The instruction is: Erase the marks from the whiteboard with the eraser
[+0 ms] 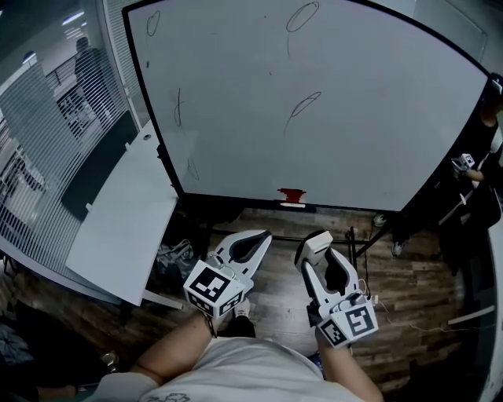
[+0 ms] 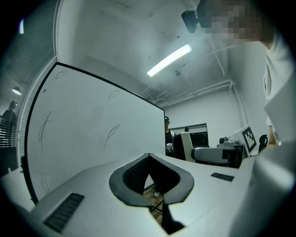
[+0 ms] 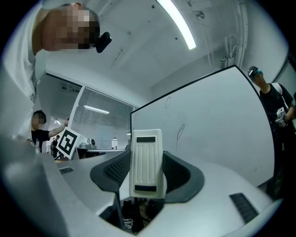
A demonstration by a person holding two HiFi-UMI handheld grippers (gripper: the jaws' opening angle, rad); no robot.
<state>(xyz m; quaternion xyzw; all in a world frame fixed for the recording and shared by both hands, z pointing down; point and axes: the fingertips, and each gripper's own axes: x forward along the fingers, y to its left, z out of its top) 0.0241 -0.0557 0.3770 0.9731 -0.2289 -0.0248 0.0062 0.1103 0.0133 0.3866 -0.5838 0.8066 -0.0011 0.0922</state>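
The whiteboard (image 1: pixel 314 102) stands upright in front of me and carries several thin pen marks: ovals near the top (image 1: pixel 302 16), a leaf-shaped loop (image 1: pixel 304 104) and strokes at the left (image 1: pixel 178 107). My right gripper (image 1: pixel 317 245) is held low in front of the board, shut on a white ribbed eraser (image 3: pixel 147 163) that stands upright between the jaws. My left gripper (image 1: pixel 250 243) hangs beside it, shut and empty, its tips meeting (image 2: pixel 148 156). Both are well short of the board (image 2: pixel 92 125), which also fills the right gripper view (image 3: pixel 208 129).
A small red object (image 1: pixel 292 194) lies on the board's bottom ledge. A white table (image 1: pixel 118 228) stands at the left with a bag (image 1: pixel 174 255) under it. A person (image 1: pixel 471 169) stands at the board's right edge. Board legs and cables cross the wooden floor.
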